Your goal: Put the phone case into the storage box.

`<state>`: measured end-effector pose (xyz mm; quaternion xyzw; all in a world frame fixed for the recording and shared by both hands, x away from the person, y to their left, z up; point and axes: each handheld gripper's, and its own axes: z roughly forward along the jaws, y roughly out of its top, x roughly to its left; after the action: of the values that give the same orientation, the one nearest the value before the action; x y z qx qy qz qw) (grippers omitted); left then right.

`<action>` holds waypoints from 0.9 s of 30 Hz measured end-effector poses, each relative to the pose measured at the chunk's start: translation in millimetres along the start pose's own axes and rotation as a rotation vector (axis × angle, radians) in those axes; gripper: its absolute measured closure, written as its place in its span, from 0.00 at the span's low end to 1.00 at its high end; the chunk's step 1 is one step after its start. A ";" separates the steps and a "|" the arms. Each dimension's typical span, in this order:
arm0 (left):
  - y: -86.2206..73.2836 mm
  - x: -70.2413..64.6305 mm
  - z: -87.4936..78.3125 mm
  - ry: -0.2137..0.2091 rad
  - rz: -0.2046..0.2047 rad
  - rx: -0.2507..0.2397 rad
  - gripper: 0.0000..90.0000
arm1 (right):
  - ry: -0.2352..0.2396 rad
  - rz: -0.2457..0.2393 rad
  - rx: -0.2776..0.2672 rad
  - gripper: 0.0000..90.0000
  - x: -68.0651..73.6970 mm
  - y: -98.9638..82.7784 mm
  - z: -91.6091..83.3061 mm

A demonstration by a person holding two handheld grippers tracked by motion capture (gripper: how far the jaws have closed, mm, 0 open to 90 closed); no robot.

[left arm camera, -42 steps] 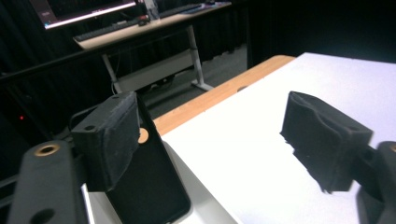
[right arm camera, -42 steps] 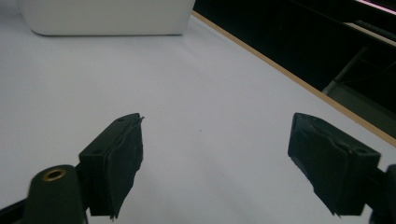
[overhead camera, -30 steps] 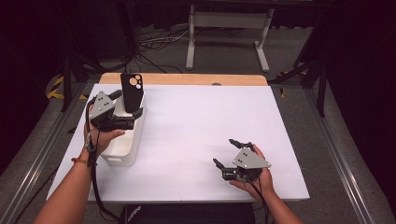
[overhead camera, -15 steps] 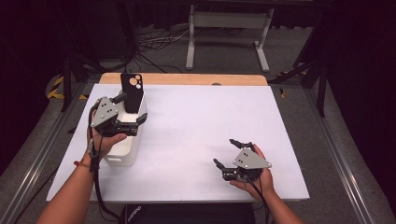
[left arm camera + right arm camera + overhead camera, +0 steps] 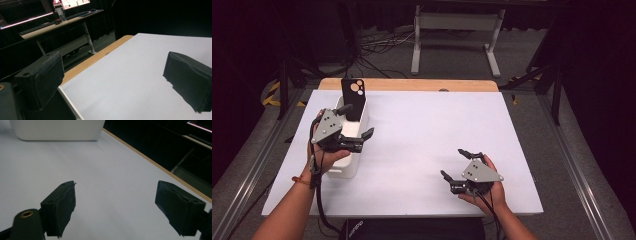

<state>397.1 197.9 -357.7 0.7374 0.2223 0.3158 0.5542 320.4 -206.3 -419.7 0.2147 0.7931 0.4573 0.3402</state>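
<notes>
Since the earlier frames the left tongs (image 5: 357,122) had risen off the white bin (image 5: 349,145) and swung toward the middle of the desk (image 5: 437,130), while the right tongs (image 5: 458,162) had stayed where they were.

In the high view the left tongs hung above the bin, near the desk's left edge, jaws spread wide with nothing between them. The bin stood on the white desk top along that left edge, and a black phone case (image 5: 352,97) stood upright in its far end, the camera cutout at the top. The left hand (image 5: 329,157) was just over the bin's near part. The right tongs lay low over the desk near its front right corner, held in the right hand (image 5: 489,187), jaws released and well apart from the bin.

In the left gripper view the two black pads (image 5: 41,80) stood far apart, nothing clamped, above bare white desk (image 5: 130,82); the wooden far edge and a second table with a lit monitor (image 5: 71,3) lay beyond.

In the right gripper view the pads (image 5: 61,207) were likewise spread with nothing between, low over the desk (image 5: 100,170), and the white bin (image 5: 58,130) stood farther off at the top of that view, close to the desk's wooden edge.
</notes>
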 end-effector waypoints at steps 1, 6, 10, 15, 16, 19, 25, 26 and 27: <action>0.0 -2.0 0.1 -0.001 0.001 -0.003 0.04 | 0.001 0.001 0.000 0.20 -0.1 -0.1 0.0; 1.6 -7.8 0.2 -0.009 0.016 -0.008 0.04 | -0.002 0.000 -0.003 0.20 -0.6 0.3 -1.4; 2.2 -11.3 -0.7 -0.023 0.023 -0.015 0.04 | -0.006 0.002 -0.006 0.20 -1.0 0.4 -2.8; 2.4 -17.2 -3.8 -0.041 0.021 -0.023 0.04 | -0.011 0.007 -0.012 0.20 -1.1 1.1 -4.5; 2.2 -18.5 -4.6 -0.042 0.023 -0.026 0.03 | -0.011 0.004 -0.012 0.20 -0.8 1.5 -5.5; 1.0 -23.9 -6.2 -0.041 0.036 -0.021 0.02 | -0.015 0.000 -0.018 0.19 -0.3 2.2 -8.0; -0.9 -28.6 -9.6 -0.059 0.022 -0.026 0.02 | -0.014 0.005 -0.025 0.19 0.2 3.9 -9.8; -1.4 -29.0 -10.1 -0.062 0.021 -0.024 0.02 | -0.014 0.001 -0.027 0.19 0.2 4.4 -9.6; -2.3 -30.3 -11.0 -0.062 0.019 -0.020 0.02 | -0.013 0.001 -0.028 0.19 0.4 5.2 -9.3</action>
<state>368.0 185.5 -364.5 0.7435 0.1947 0.3001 0.5650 313.5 -208.9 -412.1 0.2130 0.7843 0.4672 0.3481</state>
